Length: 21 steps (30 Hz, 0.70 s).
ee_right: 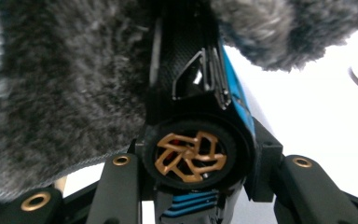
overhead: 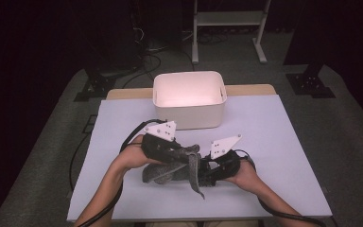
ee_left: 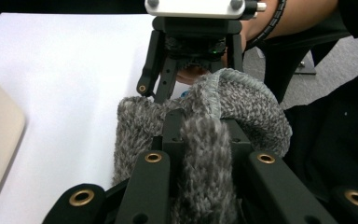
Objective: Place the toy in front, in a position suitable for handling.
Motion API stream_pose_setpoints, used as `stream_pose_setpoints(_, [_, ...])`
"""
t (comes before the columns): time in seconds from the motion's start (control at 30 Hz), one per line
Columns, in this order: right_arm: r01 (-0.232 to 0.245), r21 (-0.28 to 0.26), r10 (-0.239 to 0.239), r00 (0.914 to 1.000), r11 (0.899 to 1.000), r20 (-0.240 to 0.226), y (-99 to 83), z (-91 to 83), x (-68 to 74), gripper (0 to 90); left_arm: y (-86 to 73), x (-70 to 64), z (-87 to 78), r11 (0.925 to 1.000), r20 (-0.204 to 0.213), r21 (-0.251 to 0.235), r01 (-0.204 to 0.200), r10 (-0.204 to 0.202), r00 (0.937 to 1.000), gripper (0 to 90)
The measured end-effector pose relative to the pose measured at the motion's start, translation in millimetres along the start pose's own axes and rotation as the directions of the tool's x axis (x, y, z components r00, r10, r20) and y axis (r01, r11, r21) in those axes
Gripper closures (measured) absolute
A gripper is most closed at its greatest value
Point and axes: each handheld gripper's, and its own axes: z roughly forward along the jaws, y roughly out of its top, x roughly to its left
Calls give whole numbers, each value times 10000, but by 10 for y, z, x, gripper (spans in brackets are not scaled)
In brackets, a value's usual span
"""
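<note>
**Two grippers meet over a grey fleece cloth at the near edge of the table**

Two forearms come in from the bottom of my high view and converge just short of the table's (overhead: pixel 283 142) middle, elbows wide, wrists angled inward so the tools face each other. Behind them, well apart from the work, a white bin (overhead: pixel 189 100) stands at the far side of the white table top.

I see the grey fleece cloth (overhead: pixel 170 171) lying bunched between the hands, partly on the table and partly lifted, with a narrow strip hanging down toward the near edge.

My left gripper (overhead: pixel 185 153) points to the right from a hand curled over its body, grey plate on top. In the left gripper view its black jaws are clenched on a fold of the cloth (ee_left: pixel 205 154), which rises between them and drapes over (the weave fills the gap completely).

My right gripper (overhead: pixel 209 171) points left from a hand held low to the table. In the left gripper view it (ee_left: pixel 186 91) faces the camera, nose against the cloth. In the right gripper view the cloth (ee_right: pixel 65 93) hangs over the upper left, and a black and blue housing with a copper-coloured wheel (ee_right: pixel 186 156) sits between the jaw arms; I cannot tell how these jaws stand.
</note>
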Motion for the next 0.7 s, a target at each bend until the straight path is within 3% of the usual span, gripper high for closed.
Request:
stream_pose_setpoints(0.23, [-200, -84, 202, 9996, 9998, 211, -39, -77, -6, 506, -2, -10, 11, 9999, -53, 126, 4, -3, 10000, 765])
stream_pose_setpoints(0.47, [-236, -242, 243, 9992, 9994, 303, -111, -168, 14, 555, -13, 7, 13, 10000, 23, 13, 33, -33, 10000, 764])
stream_pose_setpoints(0.7, [-203, -278, 210, 9994, 9994, 264, -109, -157, 9, 556, -170, 0, -45, 9994, -132, -29, 337, -338, 9993, 764])
